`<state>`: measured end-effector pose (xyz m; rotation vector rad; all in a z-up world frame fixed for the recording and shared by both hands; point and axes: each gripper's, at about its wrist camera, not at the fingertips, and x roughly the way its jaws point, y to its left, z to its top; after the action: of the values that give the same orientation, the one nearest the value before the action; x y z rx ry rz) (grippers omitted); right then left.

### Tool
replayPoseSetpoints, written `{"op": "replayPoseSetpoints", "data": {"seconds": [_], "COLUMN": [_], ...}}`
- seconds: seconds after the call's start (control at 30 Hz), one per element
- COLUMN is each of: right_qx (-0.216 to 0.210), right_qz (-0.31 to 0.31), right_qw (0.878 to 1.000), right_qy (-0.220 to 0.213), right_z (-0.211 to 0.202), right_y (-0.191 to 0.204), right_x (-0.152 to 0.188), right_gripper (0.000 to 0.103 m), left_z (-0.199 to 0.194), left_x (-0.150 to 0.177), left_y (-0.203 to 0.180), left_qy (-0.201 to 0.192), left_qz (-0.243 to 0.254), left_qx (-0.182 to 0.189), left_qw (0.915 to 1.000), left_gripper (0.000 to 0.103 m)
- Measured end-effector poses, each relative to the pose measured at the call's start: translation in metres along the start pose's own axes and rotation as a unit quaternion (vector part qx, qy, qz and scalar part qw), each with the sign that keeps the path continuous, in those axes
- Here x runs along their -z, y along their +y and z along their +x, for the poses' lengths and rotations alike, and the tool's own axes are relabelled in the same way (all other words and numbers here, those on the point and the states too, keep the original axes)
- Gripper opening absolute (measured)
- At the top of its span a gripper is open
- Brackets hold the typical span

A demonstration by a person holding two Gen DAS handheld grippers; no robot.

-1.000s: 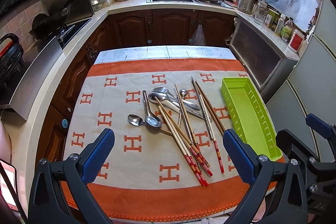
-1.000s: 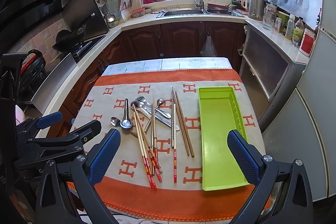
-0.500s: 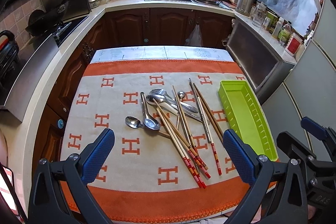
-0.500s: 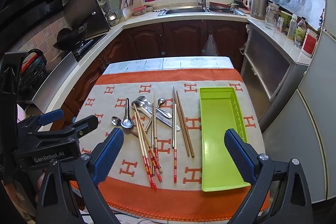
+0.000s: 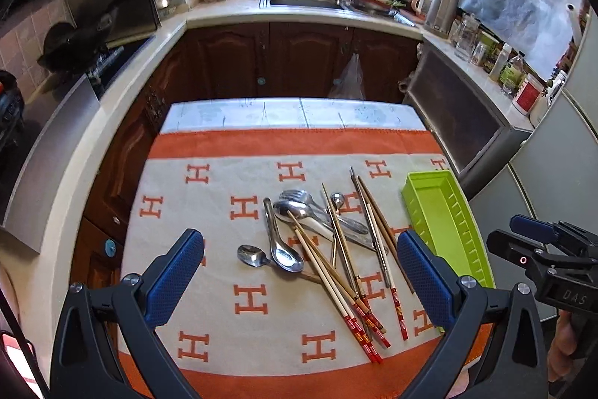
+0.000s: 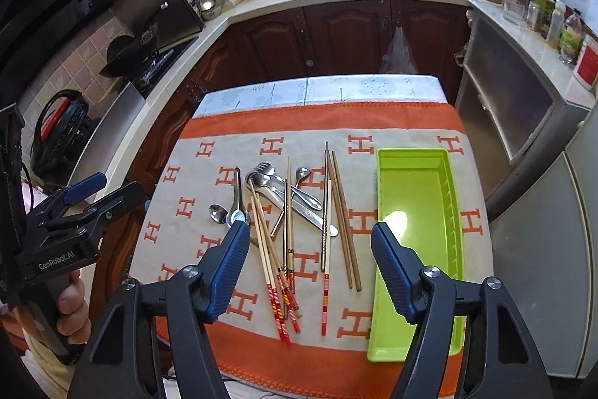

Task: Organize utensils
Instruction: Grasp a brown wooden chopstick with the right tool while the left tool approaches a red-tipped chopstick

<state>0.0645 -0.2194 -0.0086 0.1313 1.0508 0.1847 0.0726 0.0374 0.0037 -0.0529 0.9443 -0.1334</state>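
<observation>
Right wrist | right gripper point(image 6: 310, 268) tilted down, fingers closing, empty | left gripper point(image 5: 299, 281) apart

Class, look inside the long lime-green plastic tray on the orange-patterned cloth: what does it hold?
The lime-green plastic tray holds nothing visible, only a glare patch. The right gripper's finger covers a small part of its floor.

We see open cloth left of the utensil pile point(image 6: 284, 219); the green tray point(image 6: 415, 174) blocks the worktop's right side, with only a narrow strip between them
</observation>
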Motion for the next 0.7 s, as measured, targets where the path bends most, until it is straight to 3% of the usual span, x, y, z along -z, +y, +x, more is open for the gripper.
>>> {"op": "replayPoseSetpoints", "data": {"seconds": [0.13,0.3,0.43,0.53,0.7], "right_qx": [-0.012,0.005,0.036,0.047,0.071], "right_qz": [-0.001,0.003,0.002,0.0,0.001], "right_qw": [0.998,0.994,0.988,0.983,0.976], "right_qy": [0.054,0.112,0.152,0.177,0.205], "right_z": [0.045,0.116,0.178,0.213,0.253], "right_y": [-0.002,-0.006,-0.017,-0.025,-0.036], "right_x": [-0.013,-0.019,-0.019,-0.022,-0.021], "right_gripper": [0.052,0.038,0.025,0.018,0.016], "left_z": [0.042,0.097,0.136,0.156,0.171], "left_x": [-0.002,0.016,0.034,0.047,0.057], "left_y": [0.015,0.023,0.025,0.025,0.024], "left_qy": [0.051,0.107,0.152,0.177,0.199], "left_qz": [-0.035,-0.055,-0.066,-0.073,-0.077], "left_qx": [0.024,0.013,0.012,0.019,0.022], "left_qw": [0.9978,0.9926,0.9861,0.9813,0.9767], "left_gripper": [0.102,0.1,0.09,0.076,0.066]}}
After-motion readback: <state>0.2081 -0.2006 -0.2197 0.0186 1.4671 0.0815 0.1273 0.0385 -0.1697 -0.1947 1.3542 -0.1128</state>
